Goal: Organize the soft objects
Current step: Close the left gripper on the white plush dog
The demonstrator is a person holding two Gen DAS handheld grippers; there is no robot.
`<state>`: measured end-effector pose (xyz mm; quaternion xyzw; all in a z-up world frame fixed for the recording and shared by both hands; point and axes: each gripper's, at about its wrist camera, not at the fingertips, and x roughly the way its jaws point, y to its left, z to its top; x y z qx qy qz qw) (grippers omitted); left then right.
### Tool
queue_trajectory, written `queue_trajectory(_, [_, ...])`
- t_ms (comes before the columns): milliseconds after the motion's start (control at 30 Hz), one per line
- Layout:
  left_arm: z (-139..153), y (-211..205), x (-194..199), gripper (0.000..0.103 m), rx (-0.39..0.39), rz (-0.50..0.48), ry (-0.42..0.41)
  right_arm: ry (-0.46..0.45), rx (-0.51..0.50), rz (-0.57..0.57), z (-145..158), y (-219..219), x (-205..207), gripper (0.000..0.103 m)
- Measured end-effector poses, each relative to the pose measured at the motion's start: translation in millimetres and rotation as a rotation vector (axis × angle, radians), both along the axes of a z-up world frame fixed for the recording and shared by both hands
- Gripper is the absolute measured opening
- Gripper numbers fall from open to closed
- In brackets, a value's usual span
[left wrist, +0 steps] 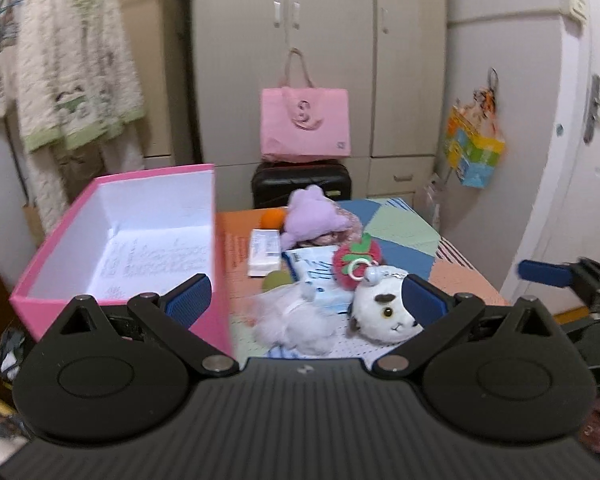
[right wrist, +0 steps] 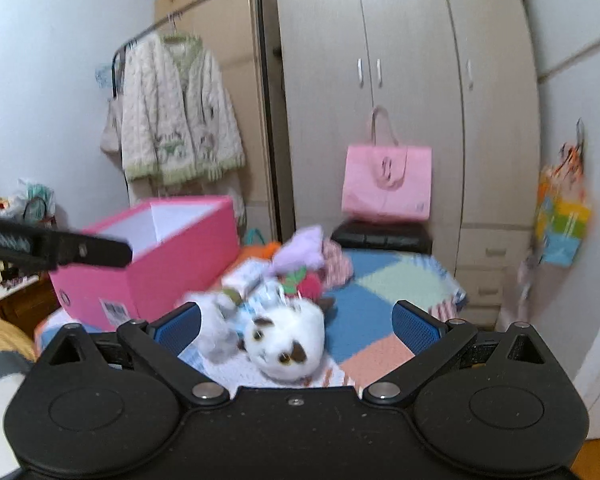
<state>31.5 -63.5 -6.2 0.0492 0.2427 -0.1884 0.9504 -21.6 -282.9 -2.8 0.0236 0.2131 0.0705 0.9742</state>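
Note:
A white cat plush [left wrist: 384,312] [right wrist: 286,340] with brown patches lies on the patchwork table, a white fluffy toy [left wrist: 292,320] [right wrist: 216,328] beside it on the left. Behind them sit a red strawberry plush [left wrist: 358,260] [right wrist: 310,284] and a lilac plush [left wrist: 312,216] [right wrist: 302,250]. An open pink box [left wrist: 116,248] [right wrist: 156,264] with a white inside stands at the left. My left gripper [left wrist: 306,298] is open above the near toys, holding nothing. My right gripper [right wrist: 298,326] is open around the cat plush without touching it.
A tissue packet [left wrist: 266,252], an orange ball [left wrist: 272,219] and a blue-white packet [left wrist: 316,268] lie among the toys. A black case [left wrist: 300,184] with a pink bag [left wrist: 304,124] stands behind the table [left wrist: 404,232], before wardrobes. A jacket [left wrist: 68,76] hangs at the left.

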Motion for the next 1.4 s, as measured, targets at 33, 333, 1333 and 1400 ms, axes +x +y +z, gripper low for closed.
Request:
queue_trajectory(33, [-2.4,-5.3,5.2,0.103,0.002,-0.019,0.012,0.016,0.002,0.010,-7.3,-2.8,8.1,0.103])
queue_trajectory(333, [-33.1,-47.9,49.9,0.099,-0.017,-0.198,0.109,0.132,0.069,0.155,-55.2,-4.5,56.4,0.097])
queue_trajectory(1333, [-77.3,-74.7,72.7,0.069,-0.006,-0.276,0.329,0.208,0.108,0.176,-80.3,9.7,72.8,0.067])
queue_trajectory(1400, [-76.8,-72.3,71.1,0.069,-0.023,-0.280,0.345,0.224,0.093,0.169,-77.7,12.6,70.2,0.067])
